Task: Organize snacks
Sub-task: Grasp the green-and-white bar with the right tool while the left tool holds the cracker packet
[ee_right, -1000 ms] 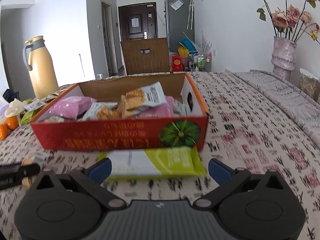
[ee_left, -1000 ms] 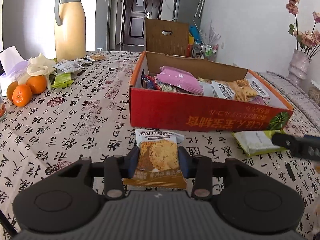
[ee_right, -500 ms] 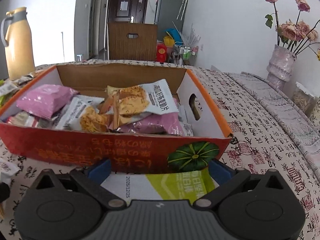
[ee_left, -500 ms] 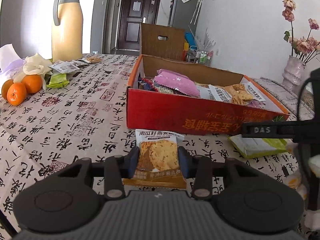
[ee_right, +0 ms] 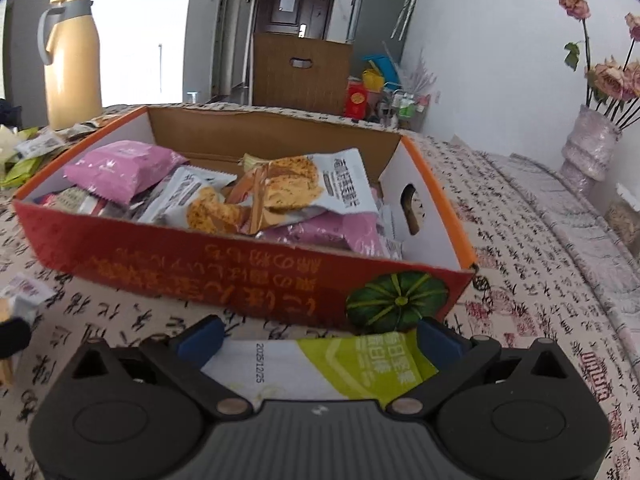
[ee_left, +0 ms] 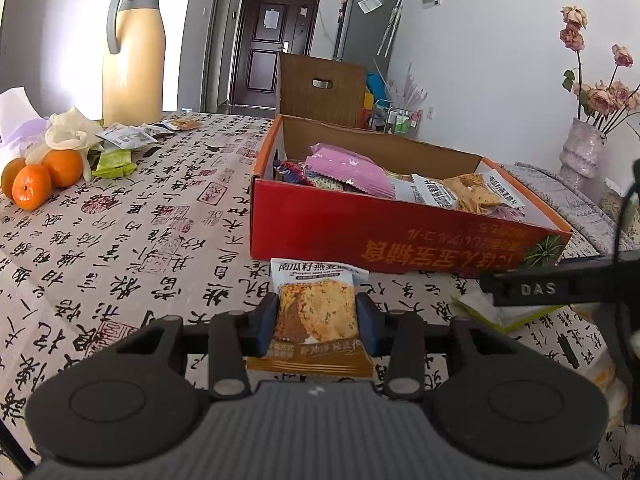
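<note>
Beside red box [ee_left: 384, 236] front edge, bare tablecloth [ee_left: 132, 240].

"DAS" in white on black bar [ee_left: 538, 289], right edge of left wrist view. "2025/12/25" printed on white-and-green snack packet [ee_right: 320, 368]. Chinese "南瓜籽燕麦…" along top of oat-crisp packet [ee_left: 316, 308]. Orange characters, upside down, on front wall of red box [ee_right: 224, 276]; not legible. Black calligraphy and red seals over tablecloth [ee_left: 120, 216].
</note>
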The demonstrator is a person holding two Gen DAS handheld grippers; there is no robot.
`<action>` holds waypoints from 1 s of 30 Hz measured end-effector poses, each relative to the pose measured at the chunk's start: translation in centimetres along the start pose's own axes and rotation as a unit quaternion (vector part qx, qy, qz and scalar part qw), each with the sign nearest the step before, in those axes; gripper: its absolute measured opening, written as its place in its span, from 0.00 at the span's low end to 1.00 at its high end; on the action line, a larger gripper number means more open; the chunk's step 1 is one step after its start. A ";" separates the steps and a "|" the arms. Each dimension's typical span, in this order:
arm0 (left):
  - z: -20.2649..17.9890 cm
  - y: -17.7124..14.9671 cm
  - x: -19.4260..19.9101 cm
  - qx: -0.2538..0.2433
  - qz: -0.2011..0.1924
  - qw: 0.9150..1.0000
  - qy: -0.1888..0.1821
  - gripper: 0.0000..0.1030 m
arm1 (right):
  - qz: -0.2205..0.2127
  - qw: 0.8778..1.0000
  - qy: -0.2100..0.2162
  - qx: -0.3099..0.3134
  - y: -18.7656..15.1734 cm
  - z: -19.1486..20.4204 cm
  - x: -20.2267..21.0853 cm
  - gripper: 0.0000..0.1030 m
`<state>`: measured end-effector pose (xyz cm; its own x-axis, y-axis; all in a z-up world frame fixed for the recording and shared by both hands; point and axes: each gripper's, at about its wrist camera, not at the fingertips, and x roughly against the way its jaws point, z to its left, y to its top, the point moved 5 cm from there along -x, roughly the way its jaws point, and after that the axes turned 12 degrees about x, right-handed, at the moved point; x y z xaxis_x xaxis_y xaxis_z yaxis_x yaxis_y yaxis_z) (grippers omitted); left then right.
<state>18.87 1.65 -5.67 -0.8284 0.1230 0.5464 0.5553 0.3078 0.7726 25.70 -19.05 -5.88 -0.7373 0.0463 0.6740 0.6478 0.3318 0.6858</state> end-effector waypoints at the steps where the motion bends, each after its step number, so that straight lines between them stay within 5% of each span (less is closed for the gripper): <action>1: 0.0 0.0 0.0 0.000 0.000 1.000 0.000 0.41 | 0.000 1.000 0.006 0.000 -0.2 -0.1 0.2 1.00; 16: 0.1 0.0 -0.2 0.006 0.004 1.000 0.000 0.41 | 0.000 0.999 0.029 0.022 -3.7 -2.4 3.4 1.00; 26: 0.3 0.1 -0.1 0.011 0.001 1.000 0.001 0.41 | -0.011 0.994 -0.001 -0.108 -1.9 -3.4 2.9 1.00; 30: 0.3 0.1 -0.1 0.011 0.003 1.000 -0.002 0.41 | -0.001 0.994 -0.039 -0.104 -1.9 -2.3 1.3 1.00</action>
<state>18.94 1.96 -5.77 -0.8253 0.1296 0.5496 0.5587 0.3283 0.7616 23.94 -21.81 -5.62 -0.7456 0.1212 0.6553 0.6664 0.1300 0.7342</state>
